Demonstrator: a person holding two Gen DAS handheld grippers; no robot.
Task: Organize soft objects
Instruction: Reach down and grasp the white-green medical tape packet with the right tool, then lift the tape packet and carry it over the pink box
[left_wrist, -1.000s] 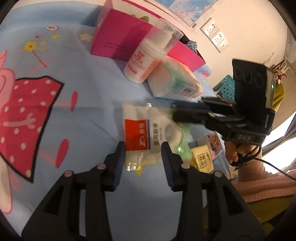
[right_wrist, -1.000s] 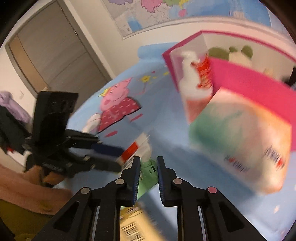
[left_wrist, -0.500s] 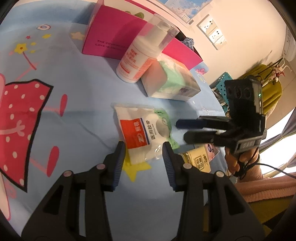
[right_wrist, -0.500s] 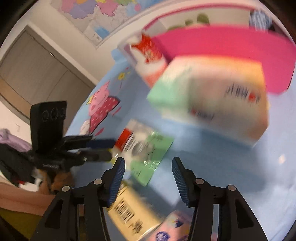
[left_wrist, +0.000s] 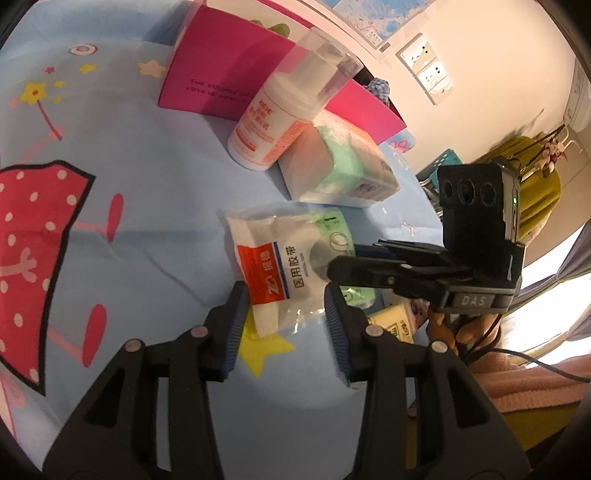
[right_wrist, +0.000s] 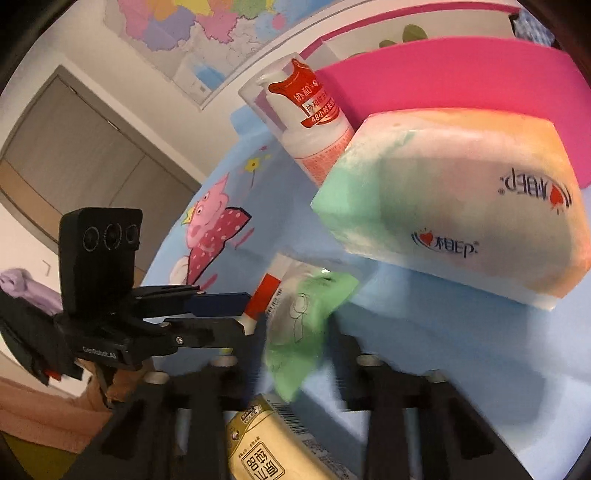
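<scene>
The medical tape packet (left_wrist: 280, 273) lies on the cartoon bedsheet (left_wrist: 147, 206), overlapping a green sachet (right_wrist: 306, 325). The left tool (left_wrist: 282, 325) straddles its near edge, part-open, gripping nothing. The right tool (right_wrist: 295, 354) is closing around the sachet. Both items are light, limp and slippery; pinch an edge.

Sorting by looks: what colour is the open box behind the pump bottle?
Bright pink, or magenta, box, shown best in the left wrist view, right behind the pump bottle.
</scene>
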